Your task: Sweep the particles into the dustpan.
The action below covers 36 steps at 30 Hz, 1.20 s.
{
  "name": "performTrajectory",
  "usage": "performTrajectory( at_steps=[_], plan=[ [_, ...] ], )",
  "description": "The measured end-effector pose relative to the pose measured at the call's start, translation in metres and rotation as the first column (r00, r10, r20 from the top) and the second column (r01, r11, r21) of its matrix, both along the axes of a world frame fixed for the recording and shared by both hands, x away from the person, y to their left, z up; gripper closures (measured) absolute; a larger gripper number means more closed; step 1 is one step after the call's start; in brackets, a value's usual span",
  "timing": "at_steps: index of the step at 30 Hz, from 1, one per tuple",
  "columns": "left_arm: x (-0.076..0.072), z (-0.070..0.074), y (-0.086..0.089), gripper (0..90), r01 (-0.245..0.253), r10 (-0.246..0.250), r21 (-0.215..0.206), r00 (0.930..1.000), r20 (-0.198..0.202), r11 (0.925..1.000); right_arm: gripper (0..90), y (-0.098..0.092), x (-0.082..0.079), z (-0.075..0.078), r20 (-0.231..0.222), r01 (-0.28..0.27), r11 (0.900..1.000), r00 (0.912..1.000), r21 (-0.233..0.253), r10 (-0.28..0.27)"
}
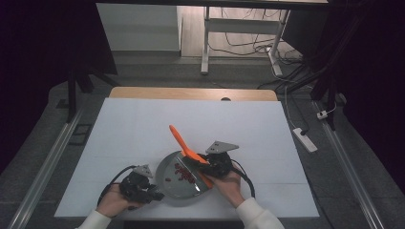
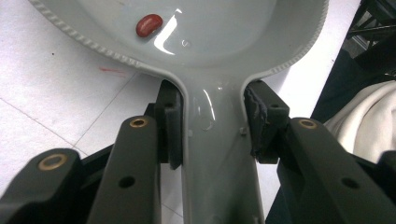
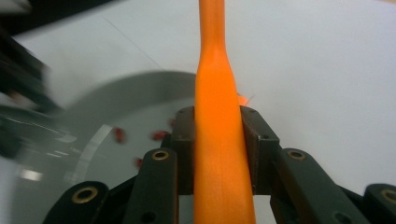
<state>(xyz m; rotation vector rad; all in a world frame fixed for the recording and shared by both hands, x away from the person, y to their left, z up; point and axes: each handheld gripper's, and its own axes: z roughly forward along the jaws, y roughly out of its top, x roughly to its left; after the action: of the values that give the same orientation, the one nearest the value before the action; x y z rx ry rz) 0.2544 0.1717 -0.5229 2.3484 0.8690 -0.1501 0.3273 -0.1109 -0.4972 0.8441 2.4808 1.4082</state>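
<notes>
A grey pan [image 1: 168, 168] with a short handle lies near the table's front edge and holds several red beans [image 1: 182, 173]. My left gripper [image 1: 156, 194] is shut on that handle [image 2: 217, 154], one black pad on each side; a single bean [image 2: 149, 25] lies in the bowl ahead. An orange spatula [image 1: 179, 139] slants up and to the left over the pan, its wide end down among the beans. My right gripper [image 1: 206, 165] is shut on its orange handle [image 3: 219, 140], with the pan [image 3: 116, 107] and blurred beans [image 3: 159, 135] to the left below.
A white sheet [image 1: 143, 124] covers the table, with a wooden strip [image 1: 191, 93] bare at the far edge. On the floor to the right lie a power strip [image 1: 305, 139] and cables. A desk frame [image 1: 205, 43] stands beyond the table.
</notes>
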Motion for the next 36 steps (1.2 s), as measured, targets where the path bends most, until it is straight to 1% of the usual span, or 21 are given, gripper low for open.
performTrajectory(
  at_steps=[1,2,4,6,10,13,16,18,20,22,24,26,27,30,36],
  plan=[
    [0.0,0.0,0.0,61.8,0.0,0.0,0.001,1.0,0.001,1.0,69.8,0.002,-0.001,0.001,-0.015,-0.012,1.0,0.9998,0.015,0.012],
    [0.0,0.0,0.0,61.8,0.0,0.0,0.001,1.0,0.002,1.0,69.8,0.003,-0.002,0.001,-0.018,-0.028,0.999,0.9994,0.023,0.028],
    [0.0,0.0,0.0,61.8,-0.001,0.001,-0.001,1.0,0.005,1.0,69.8,0.005,-0.004,0.005,-0.005,-0.046,0.998,0.9989,0.031,0.046],
    [-0.001,0.001,0.0,61.7,-0.002,0.002,-0.001,0.9999,0.013,1.0,69.8,0.002,-0.003,0.012,0.02,-0.03,0.999,0.9994,0.041,0.03],
    [-0.001,0.001,0.0,61.8,0.0,0.0,-0.003,0.9998,0.022,1.0,69.8,-0.016,0.003,0.025,0.071,0.02,0.999,0.9972,0.043,-0.023],
    [-0.001,0.002,0.0,61.8,0.0,0.0,-0.008,0.9993,0.038,1.0,69.8,-0.03,0.008,0.029,0.081,0.047,0.998,0.9953,0.051,-0.052],
    [-0.002,0.004,0.001,61.8,-0.006,0.007,-0.022,0.9984,0.056,0.9997,69.8,-0.042,0.011,0.032,0.089,0.053,0.997,0.9943,0.061,-0.059],
    [-0.003,0.005,0.002,61.8,-0.019,0.02,-0.027,0.9974,0.069,0.9995,69.8,-0.048,0.012,0.036,0.101,0.054,0.997,0.9931,0.059,-0.059],
    [-0.004,0.005,0.003,61.8,-0.027,0.029,-0.031,0.9967,0.076,0.9992,69.8,-0.053,0.012,0.039,0.107,0.045,0.996,0.9928,0.07,-0.053],
    [-0.005,0.006,0.003,61.8,-0.036,0.039,-0.034,0.9956,0.085,0.9988,69.8,-0.057,0.01,0.041,0.113,0.047,0.996,0.992,0.071,-0.055],
    [-0.005,0.007,0.005,61.8,-0.048,0.052,-0.047,0.9948,0.088,0.9977,69.8,-0.061,0.008,0.044,0.12,0.051,0.997,0.991,0.063,-0.059],
    [-0.005,0.008,0.007,61.8,-0.061,0.066,-0.058,0.9938,0.089,0.9965,69.8,-0.066,0.006,0.045,0.122,0.049,0.996,0.9909,0.069,-0.057],
    [-0.005,0.008,0.007,61.8,-0.071,0.076,-0.061,0.9929,0.091,0.9956,69.8,-0.069,0.005,0.046,0.124,0.051,0.997,0.9906,0.064,-0.059],
    [-0.005,0.008,0.01,61.8,-0.096,0.102,-0.068,0.9908,0.089,0.993,69.8,-0.076,0.004,0.047,0.115,0.049,0.997,0.9918,0.066,-0.057],
    [-0.007,0.01,0.014,61.7,-0.143,0.151,-0.088,0.9844,0.09,0.9858,69.8,-0.087,0.002,0.046,0.108,0.047,0.998,0.9928,0.04,-0.051]
  ],
)
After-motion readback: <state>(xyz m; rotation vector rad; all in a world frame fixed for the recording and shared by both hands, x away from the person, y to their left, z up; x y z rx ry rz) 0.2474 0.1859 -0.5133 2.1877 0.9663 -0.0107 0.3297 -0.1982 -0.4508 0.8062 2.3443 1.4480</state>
